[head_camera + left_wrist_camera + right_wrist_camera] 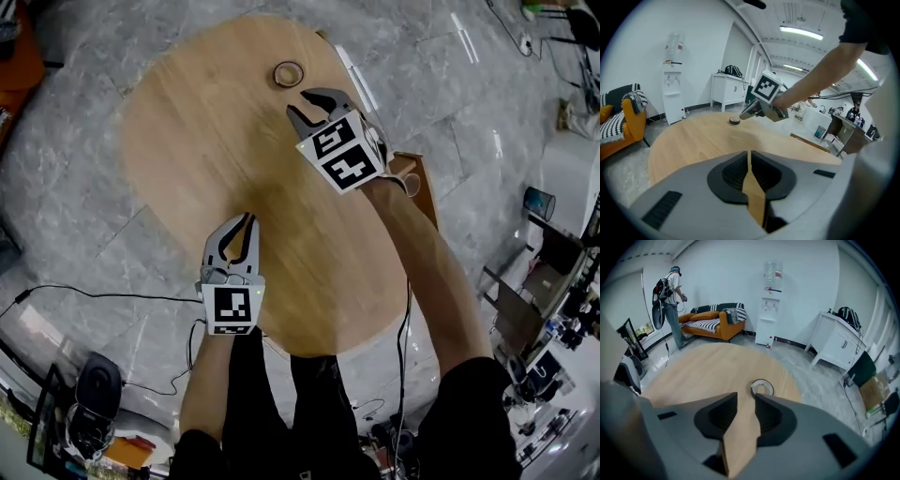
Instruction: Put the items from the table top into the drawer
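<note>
Our right tool (746,397) is spread a little and empty, its tips just short of the tape roll (762,387), which lies flat at the upper edge of the tabletop (206,141). We should widen it, straddle the ring's wall, then squeeze. Our left tool (749,157), pressed nearly together, hovers empty at lower left.

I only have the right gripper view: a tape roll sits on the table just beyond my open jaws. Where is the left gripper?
Observer: The head view shows the left gripper over the near part of the table, well short of the tape roll.
Operator: Is it carrying anything?
Observer: No; the left gripper view shows its jaws closed with nothing between them.
Operator: And the drawer?
Observer: The head view shows what looks like the open wooden drawer at the table's right edge, beneath the right forearm.
</note>
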`<state>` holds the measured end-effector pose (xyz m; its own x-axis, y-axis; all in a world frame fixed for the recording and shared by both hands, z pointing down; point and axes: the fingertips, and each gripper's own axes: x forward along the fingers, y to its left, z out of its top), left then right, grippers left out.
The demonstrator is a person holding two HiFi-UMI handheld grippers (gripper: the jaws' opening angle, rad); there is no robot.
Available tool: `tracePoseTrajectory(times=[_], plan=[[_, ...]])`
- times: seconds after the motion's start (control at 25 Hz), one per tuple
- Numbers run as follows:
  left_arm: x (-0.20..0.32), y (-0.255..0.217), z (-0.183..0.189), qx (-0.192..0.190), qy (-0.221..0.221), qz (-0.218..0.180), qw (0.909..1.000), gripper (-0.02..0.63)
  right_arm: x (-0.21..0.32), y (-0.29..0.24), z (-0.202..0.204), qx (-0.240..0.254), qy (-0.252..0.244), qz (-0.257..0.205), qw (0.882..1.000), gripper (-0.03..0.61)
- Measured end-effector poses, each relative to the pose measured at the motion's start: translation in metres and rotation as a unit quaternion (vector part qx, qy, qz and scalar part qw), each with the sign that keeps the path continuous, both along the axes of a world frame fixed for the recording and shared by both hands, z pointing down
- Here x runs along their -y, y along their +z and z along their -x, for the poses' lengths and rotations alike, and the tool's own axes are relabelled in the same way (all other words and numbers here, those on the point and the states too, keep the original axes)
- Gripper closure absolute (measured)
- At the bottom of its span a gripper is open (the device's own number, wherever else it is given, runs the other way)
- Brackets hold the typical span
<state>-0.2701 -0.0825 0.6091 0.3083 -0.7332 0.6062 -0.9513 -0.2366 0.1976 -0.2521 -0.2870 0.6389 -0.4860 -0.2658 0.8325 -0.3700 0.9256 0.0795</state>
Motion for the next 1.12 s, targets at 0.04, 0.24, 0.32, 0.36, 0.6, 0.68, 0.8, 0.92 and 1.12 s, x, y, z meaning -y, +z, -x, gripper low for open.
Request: tracePoseTrajectory(times=[0.04,0.24,0.32,0.36,0.6,0.68,0.8,0.92,1.12], plan=[[0.0,0.0,0.003,0.001,-0.001,0.0,1.0,0.58,0.005,0.002,0.005,-0.002,0.0,-0.001,1.0,0.468],[0.0,0.006,0.02,-0.003,-0.012,0.003,0.9999,0.58,0.019,0.02,0.026,-0.022,-0.003,0.004,1.0,0.468],[-0.001,0.009,0.03,-0.003,-0.015,0.005,0.9999,0.58,0.021,0.028,0.036,-0.032,-0.012,-0.005,0.999,0.468],[-0.002,0.01,0.034,-0.002,-0.016,0.006,0.9998,0.58,0.021,0.031,0.039,-0.038,-0.016,-0.013,0.999,0.468],[0.0,0.012,0.047,0.0,-0.02,0.006,0.9998,0.58,0.023,0.048,0.043,-0.073,-0.019,-0.022,0.997,0.468],[0.0,0.013,0.049,0.0,-0.023,0.007,0.9997,0.58,0.025,0.05,0.042,-0.083,-0.016,-0.029,0.996,0.491],[-0.001,0.013,0.045,0.0,-0.02,0.011,0.9997,0.58,0.025,0.049,0.037,-0.089,-0.019,-0.034,0.995,0.531],[-0.004,0.016,0.042,0.001,-0.015,0.012,0.9998,0.58,0.019,0.046,0.035,-0.087,-0.032,-0.042,0.995,0.534],[-0.007,0.017,0.034,0.004,-0.004,0.013,0.9999,0.58,0.001,0.039,0.028,-0.072,-0.041,-0.049,0.995,0.537]])
